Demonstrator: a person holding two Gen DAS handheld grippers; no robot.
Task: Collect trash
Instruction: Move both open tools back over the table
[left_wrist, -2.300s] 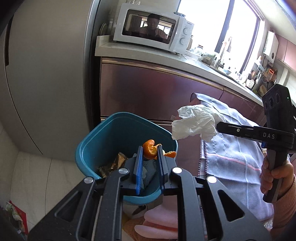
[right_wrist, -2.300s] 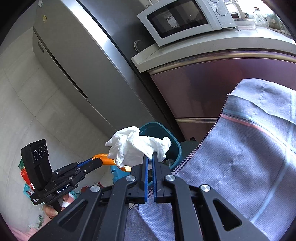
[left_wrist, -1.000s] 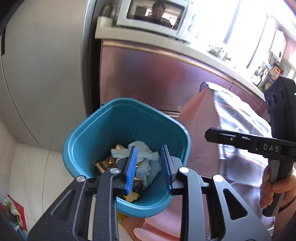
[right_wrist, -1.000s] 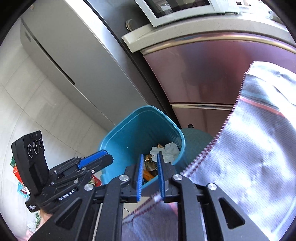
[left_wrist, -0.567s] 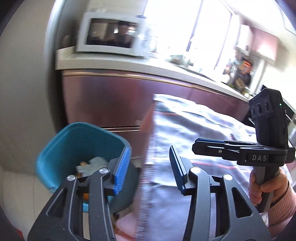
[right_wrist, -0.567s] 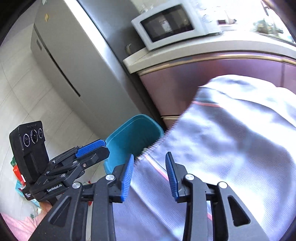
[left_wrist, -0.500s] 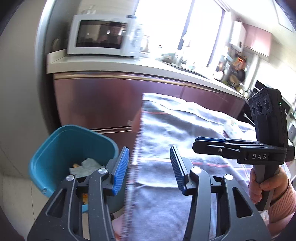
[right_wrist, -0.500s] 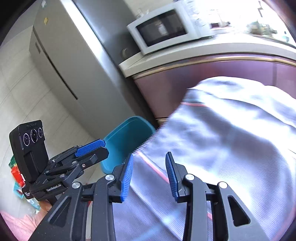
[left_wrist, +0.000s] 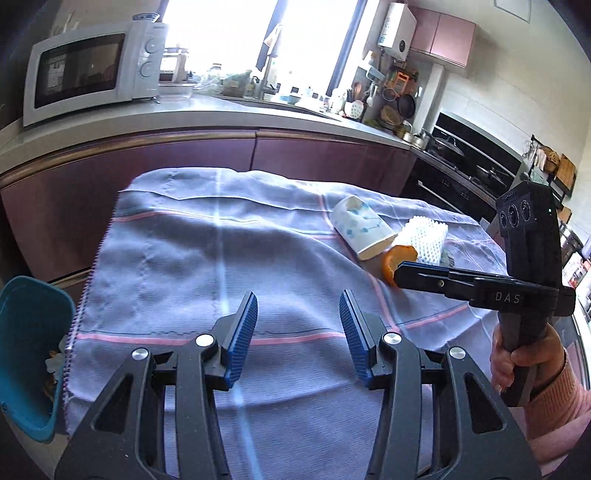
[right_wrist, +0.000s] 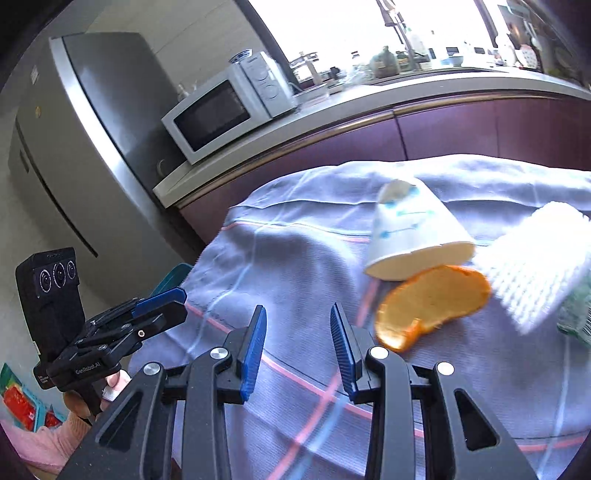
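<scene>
Jaws: my left gripper (left_wrist: 298, 334) and right gripper (right_wrist: 298, 347) are hanging parted, gripping nothing.
Trash: orange peel (right_wrist: 432, 304) is lying beside paper cup (right_wrist: 413, 236) on worktop cloth (left_wrist: 177, 258).
Bin: teal bin (left_wrist: 27, 350) is sitting at the cloth's left edge.

One paper cup (left_wrist: 360, 230), one orange peel (right_wrist: 432, 304), one white foam net (left_wrist: 426, 240), one teal bin (left_wrist: 27, 354), one microwave (left_wrist: 88, 75)

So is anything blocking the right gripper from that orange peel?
Nothing visible. The right gripper is open and empty, and only bare cloth lies between it and the peel. The cup lies behind the peel.
</scene>
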